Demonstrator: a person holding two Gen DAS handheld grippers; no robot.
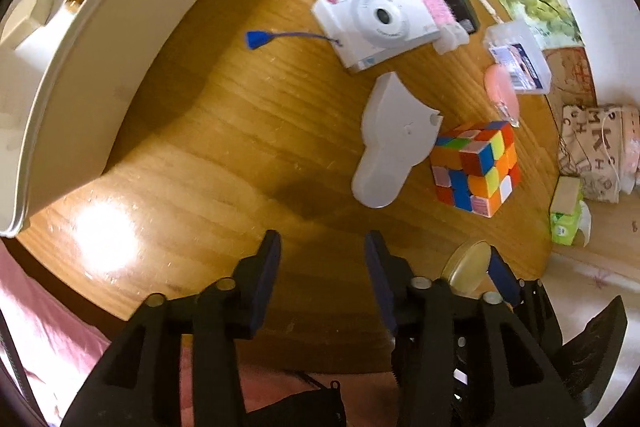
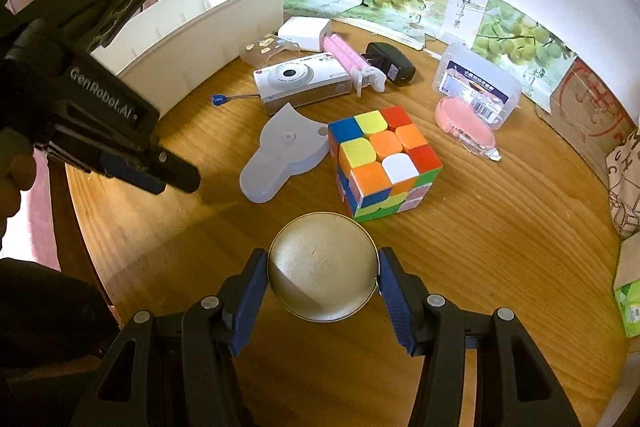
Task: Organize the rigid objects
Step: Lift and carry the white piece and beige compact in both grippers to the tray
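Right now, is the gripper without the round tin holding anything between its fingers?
No. The left gripper has nothing between its fingers, only bare wooden table showing in the gap, while the right gripper clamps the round tin.

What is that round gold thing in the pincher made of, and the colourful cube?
The round gold tin, held in the right gripper, looks like metal: a matte brushed-gold face with a thin shiny rim. The colourful puzzle cube looks like smooth, glossy plastic, since its rounded tiles catch the light.
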